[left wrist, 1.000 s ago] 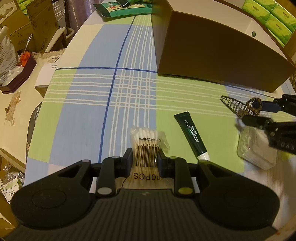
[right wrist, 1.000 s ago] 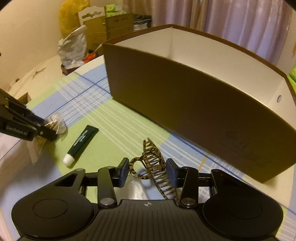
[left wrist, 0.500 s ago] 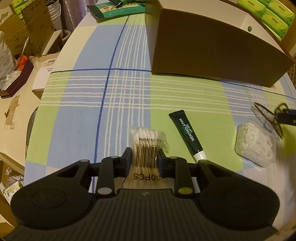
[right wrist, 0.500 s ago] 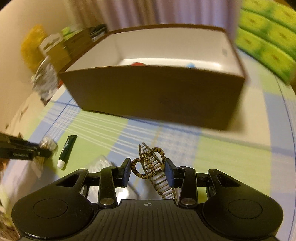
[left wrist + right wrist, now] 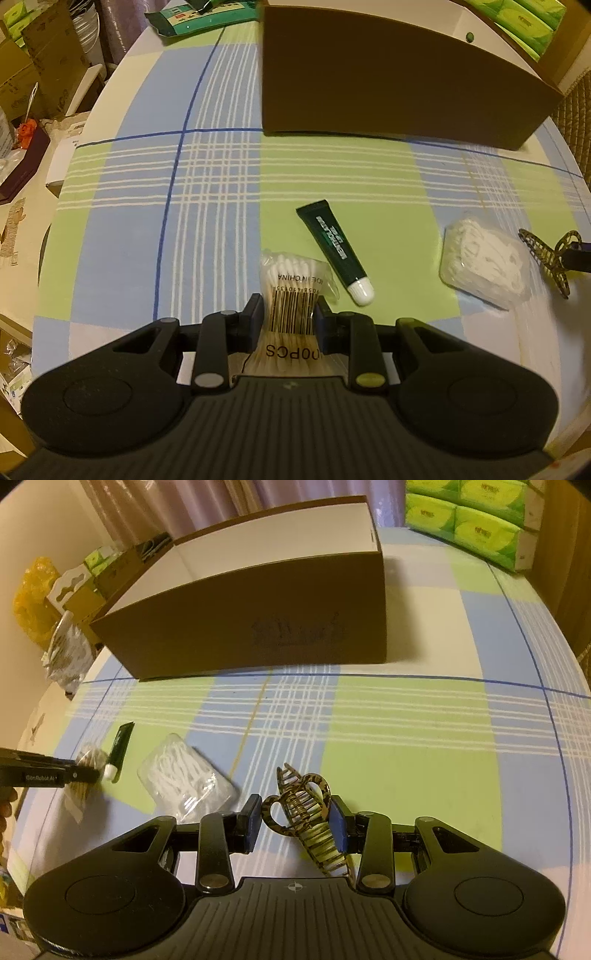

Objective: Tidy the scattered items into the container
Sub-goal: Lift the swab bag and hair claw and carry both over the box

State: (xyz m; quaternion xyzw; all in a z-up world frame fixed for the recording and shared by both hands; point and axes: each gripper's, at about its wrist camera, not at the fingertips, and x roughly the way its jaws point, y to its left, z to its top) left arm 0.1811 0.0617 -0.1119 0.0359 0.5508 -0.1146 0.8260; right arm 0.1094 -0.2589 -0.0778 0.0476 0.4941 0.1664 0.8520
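Swab pack (image 5: 291, 291), hair claw (image 5: 306, 812) gripped; tube (image 5: 334, 251), floss bag (image 5: 480, 262) near box (image 5: 388, 85).

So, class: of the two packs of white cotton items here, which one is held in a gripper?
The cotton-swab bag with the barcode, pinched by the left gripper; the clear pack lies free on the cloth.

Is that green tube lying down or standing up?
Lying down. The green tube rests flat on the checked cloth, white cap toward the cotton swab pack.

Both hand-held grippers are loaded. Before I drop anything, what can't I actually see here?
- Brown box floor: its near wall hides it in both views.
- Cotton swab pack lower end: left wrist view, behind the left hand-held gripper.
- Hair claw teeth: right wrist view, under the right hand-held gripper body.
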